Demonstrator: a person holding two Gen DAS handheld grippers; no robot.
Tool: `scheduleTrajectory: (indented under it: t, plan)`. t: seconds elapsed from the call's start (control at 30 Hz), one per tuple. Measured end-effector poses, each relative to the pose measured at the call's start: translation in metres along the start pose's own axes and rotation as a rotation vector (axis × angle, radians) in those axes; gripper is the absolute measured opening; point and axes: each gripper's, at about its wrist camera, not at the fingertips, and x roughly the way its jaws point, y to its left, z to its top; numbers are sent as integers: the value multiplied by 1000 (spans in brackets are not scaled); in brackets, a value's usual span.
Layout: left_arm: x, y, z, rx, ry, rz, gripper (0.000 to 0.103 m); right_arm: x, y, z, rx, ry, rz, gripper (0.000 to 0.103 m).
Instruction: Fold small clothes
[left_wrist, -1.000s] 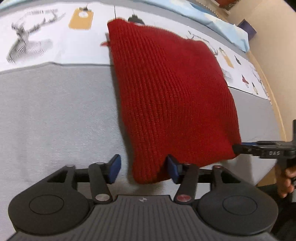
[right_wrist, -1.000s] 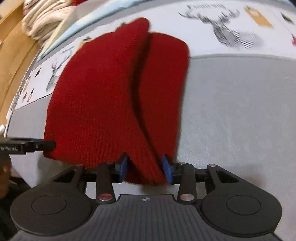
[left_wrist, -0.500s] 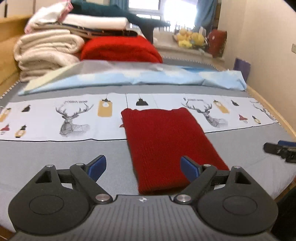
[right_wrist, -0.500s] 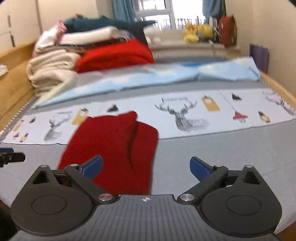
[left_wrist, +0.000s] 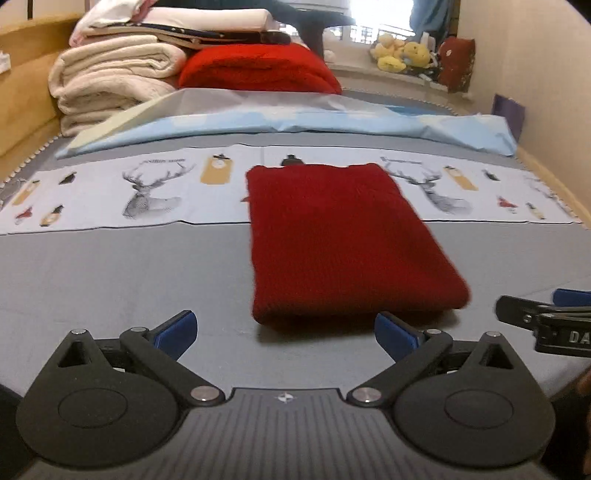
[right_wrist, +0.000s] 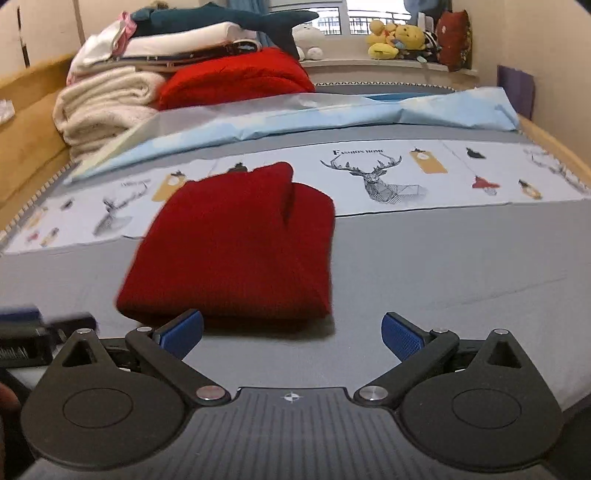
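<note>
A folded red knit garment (left_wrist: 340, 240) lies flat on the grey bed cover; it also shows in the right wrist view (right_wrist: 236, 243). My left gripper (left_wrist: 286, 332) is open and empty, pulled back just short of the garment's near edge. My right gripper (right_wrist: 291, 332) is open and empty, also just short of the near edge, slightly right of the garment. The right gripper's tip shows at the right of the left wrist view (left_wrist: 543, 317); the left gripper's tip shows at the left of the right wrist view (right_wrist: 40, 321).
A deer-print cloth strip (left_wrist: 155, 188) runs across the bed under the garment's far end. Beyond lie a light blue sheet (left_wrist: 332, 122), a stack of folded blankets and clothes (left_wrist: 118, 74) with a red blanket (left_wrist: 258, 70), and plush toys (right_wrist: 395, 40) on the sill. Wooden bed rails flank both sides.
Both grippers let go of the red garment, opened wide and drew back and level. The garment now lies folded flat on the bed.
</note>
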Motion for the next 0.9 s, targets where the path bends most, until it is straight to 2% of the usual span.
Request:
scheduleTrajectory:
  t: [0.13, 0.57, 0.9]
  plan:
    - [11, 8, 4, -66, 45, -31, 102, 10, 3, 1, -3, 4, -10, 102]
    - [11, -10, 2, -21, 2, -39, 102, 15, 11, 3, -24, 8, 2, 102]
    - [14, -5, 2, -40, 13, -38, 102, 17, 22, 3, -55, 0, 13, 102]
